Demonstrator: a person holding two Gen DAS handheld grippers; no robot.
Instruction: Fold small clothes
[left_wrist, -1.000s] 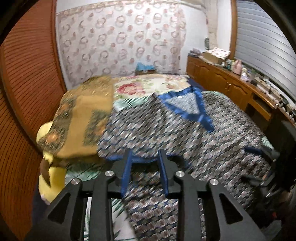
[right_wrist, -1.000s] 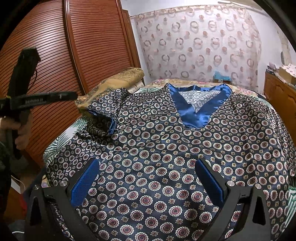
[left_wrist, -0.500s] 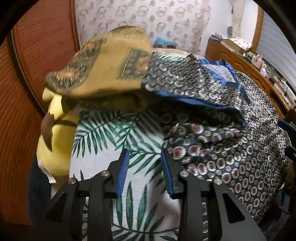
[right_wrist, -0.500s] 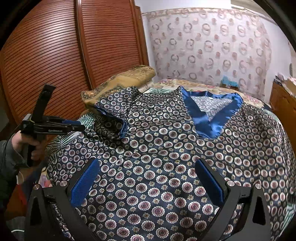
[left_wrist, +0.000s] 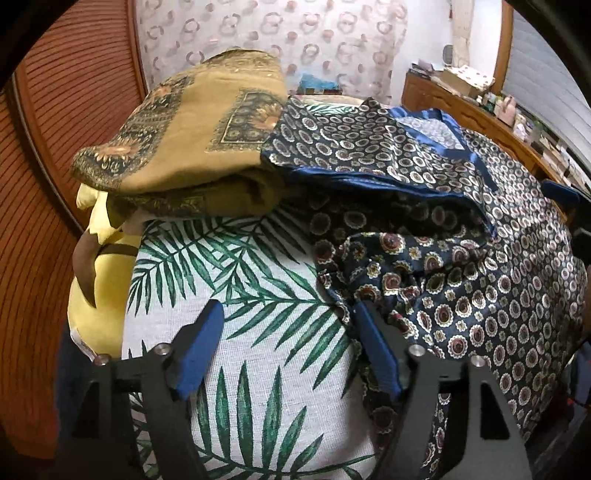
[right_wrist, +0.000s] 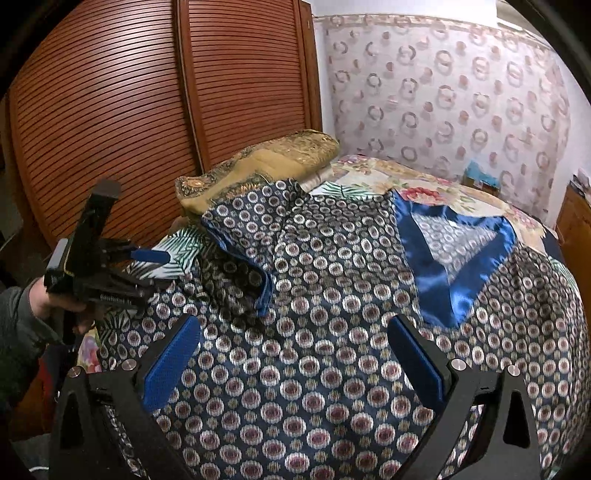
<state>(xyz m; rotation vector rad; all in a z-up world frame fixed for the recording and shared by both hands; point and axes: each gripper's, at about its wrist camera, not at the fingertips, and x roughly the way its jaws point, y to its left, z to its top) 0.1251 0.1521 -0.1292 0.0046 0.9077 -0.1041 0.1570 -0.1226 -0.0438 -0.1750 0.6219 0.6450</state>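
Shirt (right_wrist: 332, 332) of dark blue printed cloth is lying spread over the bed, filling the lower and middle part of the right wrist view. Nearest the camera there, the right gripper (right_wrist: 291, 354) is hovering over the shirt's body with its blue pads (right_wrist: 170, 362) spread wide and nothing between them. In the left wrist view the left gripper (left_wrist: 288, 343) is sitting at the bottom center, its fingers parted too and holding nothing; the left pad is lying over the leaf-print sheet (left_wrist: 251, 295), while the right pad is just beside the crumpled edge of the shirt (left_wrist: 461, 288), and whether it is touching the cloth cannot be told. Farther up, a sleeve (right_wrist: 240, 236) is lying folded back over the shirt's body at the middle left of the right wrist view, its blue cuff showing. To the right of it, the shiny blue collar (right_wrist: 443, 266) is forming a V. Beyond the sleeve, a folded brown patterned blanket (left_wrist: 199, 140) is resting in the upper left of the left wrist view, with a yellow pillow (left_wrist: 107, 266) below it. Behind everything, a patterned curtain (right_wrist: 443, 96) is hanging across the far wall.
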